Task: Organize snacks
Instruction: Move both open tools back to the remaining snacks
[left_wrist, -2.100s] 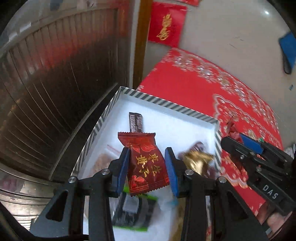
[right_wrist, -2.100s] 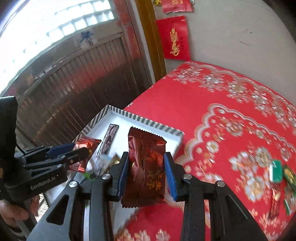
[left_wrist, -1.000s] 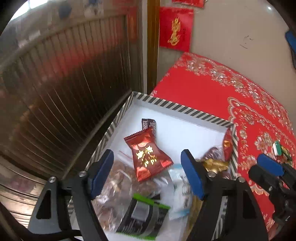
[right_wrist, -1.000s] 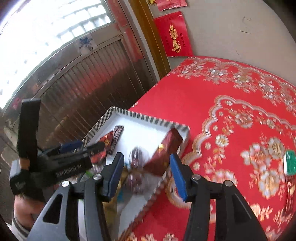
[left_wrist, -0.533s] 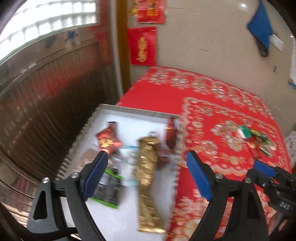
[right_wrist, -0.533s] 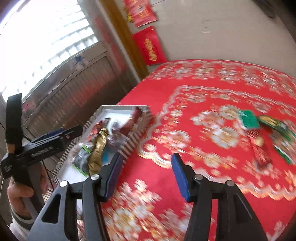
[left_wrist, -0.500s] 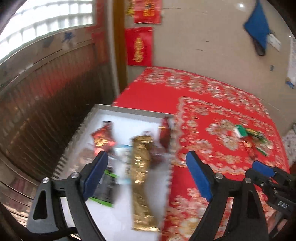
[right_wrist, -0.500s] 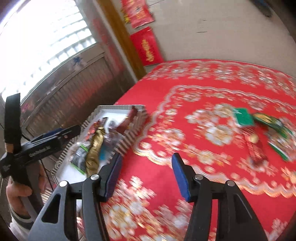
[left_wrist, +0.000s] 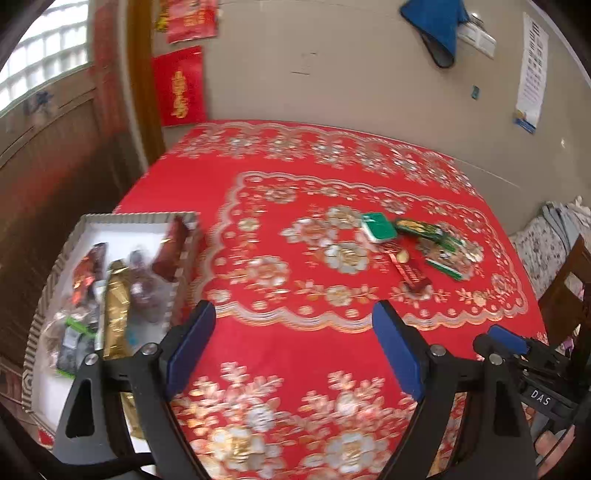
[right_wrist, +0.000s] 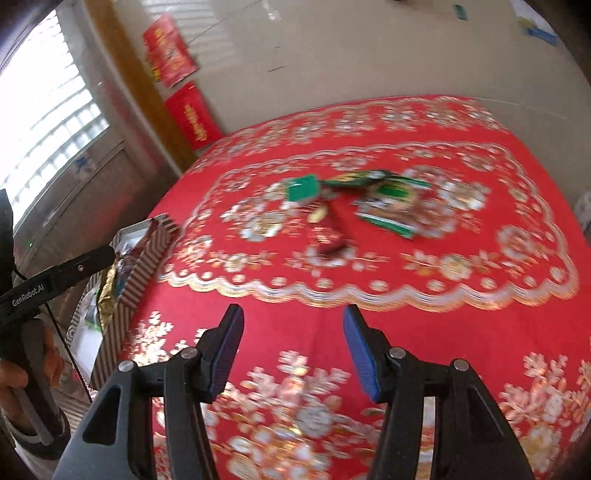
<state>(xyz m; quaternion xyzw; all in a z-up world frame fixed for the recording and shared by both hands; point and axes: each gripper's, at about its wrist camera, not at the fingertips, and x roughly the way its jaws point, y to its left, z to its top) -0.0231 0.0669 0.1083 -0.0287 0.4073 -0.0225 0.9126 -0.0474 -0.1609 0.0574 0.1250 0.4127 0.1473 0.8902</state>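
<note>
Nearest in each wrist view, the left gripper (left_wrist: 293, 345) and the right gripper (right_wrist: 291, 350) are seen with jaws spread apart and nothing held between them; both are poised over the red tablecloth (left_wrist: 295, 332).

At about nine o'clock in the left view, the striped box (left_wrist: 51, 280) is set at the table's edge, already loaded with wrapped snacks, a long gold packet (left_wrist: 116, 306) among them. A dark red packet (left_wrist: 171, 251) is leaned against the box's right wall rather than laid flat.

Farther out, at about one o'clock, the loose snacks are gathered in one cluster: a green packet (left_wrist: 378, 227), a dark green bar (left_wrist: 419, 229), a red stick (left_wrist: 410, 271) and a clear bag with green trim (left_wrist: 448, 258). These are touching or overlapping.

Several risks are judged from this. With flat, slippery wrappers packed together, two could be pinched at once, or one could be skated across the cloth instead of lifted. The cloth itself could be caught and dragged by low fingertips. The leaning packet could be tipped out over the wall if the box is nudged, and the box, being near the edge, could be pushed off.
</note>
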